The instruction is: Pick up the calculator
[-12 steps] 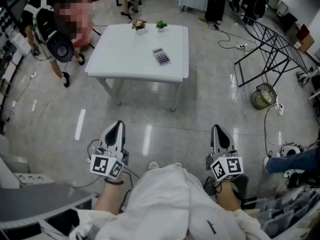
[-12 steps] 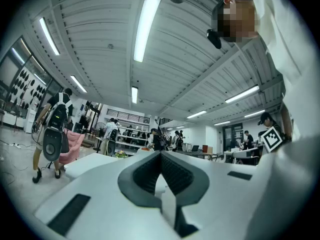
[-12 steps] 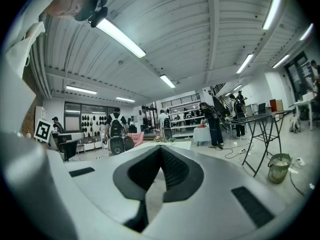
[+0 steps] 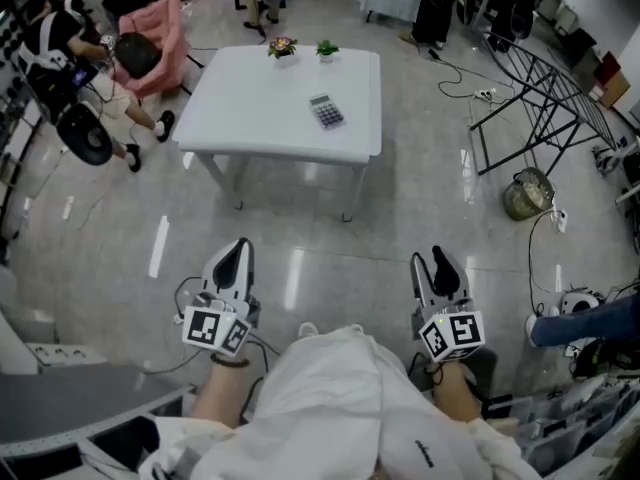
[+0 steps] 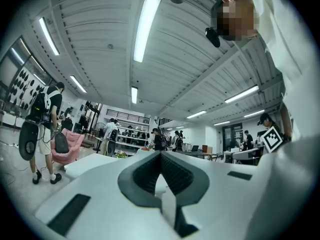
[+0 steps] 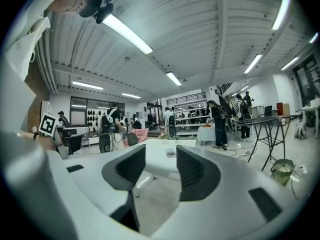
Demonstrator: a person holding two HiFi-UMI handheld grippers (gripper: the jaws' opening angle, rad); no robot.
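Observation:
The grey calculator (image 4: 325, 111) lies flat on the white table (image 4: 250, 118), toward its right side, far ahead of both grippers. In the right gripper view the calculator (image 6: 171, 153) shows small and distant between the jaws. My left gripper (image 4: 237, 251) is held low over the floor, near my body, with its jaws together and nothing in them. At the same height my right gripper (image 4: 430, 264) points at the table, its jaws apart and empty. The left gripper view shows that gripper (image 5: 161, 156) shut, with the table's edge (image 5: 85, 165) off to its left.
Two small potted plants (image 4: 282, 47) (image 4: 326, 49) stand at the table's far edge. A person with a backpack (image 4: 60, 68) and a pink chair (image 4: 150, 53) are at the left. A black metal rack (image 4: 545, 88), floor cables and a basket (image 4: 527, 193) sit at the right.
The right gripper's jaws have parted; they were together before. The people at the upper left have shifted, baring the pink chair. Both hands stay about where they were.

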